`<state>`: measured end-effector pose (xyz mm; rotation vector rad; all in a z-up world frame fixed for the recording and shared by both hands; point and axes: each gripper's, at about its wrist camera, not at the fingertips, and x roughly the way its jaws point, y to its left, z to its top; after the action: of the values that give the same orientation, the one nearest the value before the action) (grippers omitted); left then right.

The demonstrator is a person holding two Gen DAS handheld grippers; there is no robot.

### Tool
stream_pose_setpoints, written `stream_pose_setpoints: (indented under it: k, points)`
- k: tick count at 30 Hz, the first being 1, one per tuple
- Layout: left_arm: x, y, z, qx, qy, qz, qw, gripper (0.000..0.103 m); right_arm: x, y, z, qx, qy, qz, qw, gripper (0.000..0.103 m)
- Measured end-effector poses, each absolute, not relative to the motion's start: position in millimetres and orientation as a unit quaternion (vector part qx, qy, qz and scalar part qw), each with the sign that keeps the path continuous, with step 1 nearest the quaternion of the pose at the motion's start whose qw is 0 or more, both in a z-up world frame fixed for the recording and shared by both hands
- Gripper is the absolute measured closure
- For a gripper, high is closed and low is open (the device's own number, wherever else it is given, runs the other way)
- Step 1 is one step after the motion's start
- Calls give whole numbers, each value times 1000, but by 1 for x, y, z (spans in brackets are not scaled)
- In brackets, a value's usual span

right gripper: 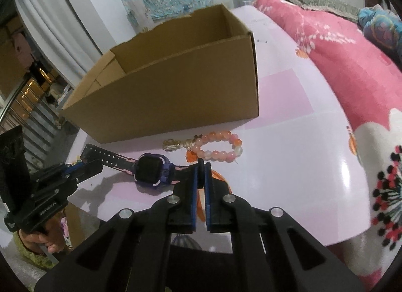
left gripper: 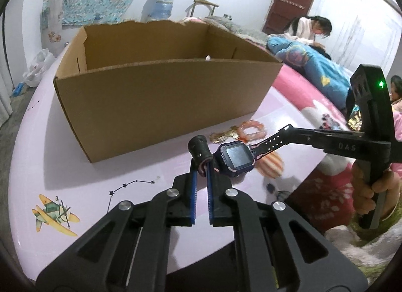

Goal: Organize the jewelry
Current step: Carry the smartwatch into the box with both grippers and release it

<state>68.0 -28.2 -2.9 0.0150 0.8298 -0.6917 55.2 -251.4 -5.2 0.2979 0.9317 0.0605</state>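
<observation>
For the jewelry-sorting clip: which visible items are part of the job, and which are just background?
Job:
- watch, one strap end clamped in each hand-held gripper, left and right
- bead bracelet
- gold clasp piece
- cardboard box

Background:
- pink quilt
- water jug
- people on the bed

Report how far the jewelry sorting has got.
Done: nothing visibly; only something small and white peeks inside the cardboard box. In hand: both the left gripper and right gripper clamp the watch straps. Left: bead bracelet and gold clasp beside the box.
</observation>
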Motion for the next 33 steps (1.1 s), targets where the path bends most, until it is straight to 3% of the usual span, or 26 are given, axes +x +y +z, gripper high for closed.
stream_pose_setpoints:
  k: [5, 10, 16, 26, 33]
  points:
    - [57, -23, 33, -3, 366, -350, 862, 97, 41, -246, 32, 125, 425, 29, 896, 98]
    - [57, -22, 95, 4, 308, -368, 877, 97, 45, -243, 106, 69, 355, 47, 931, 98]
    - [116, -44, 130, 39, 299, -343, 890, 96, 125, -249, 152, 22, 335, 85, 938, 98]
    - [268, -78, 73, 53, 483, -298, 822, 96, 303, -229, 102, -66, 471, 89, 875, 98]
    - [297, -82, 46, 67, 538, -272, 795, 90, 361, -228, 55, -138, 527, 47, 838, 95]
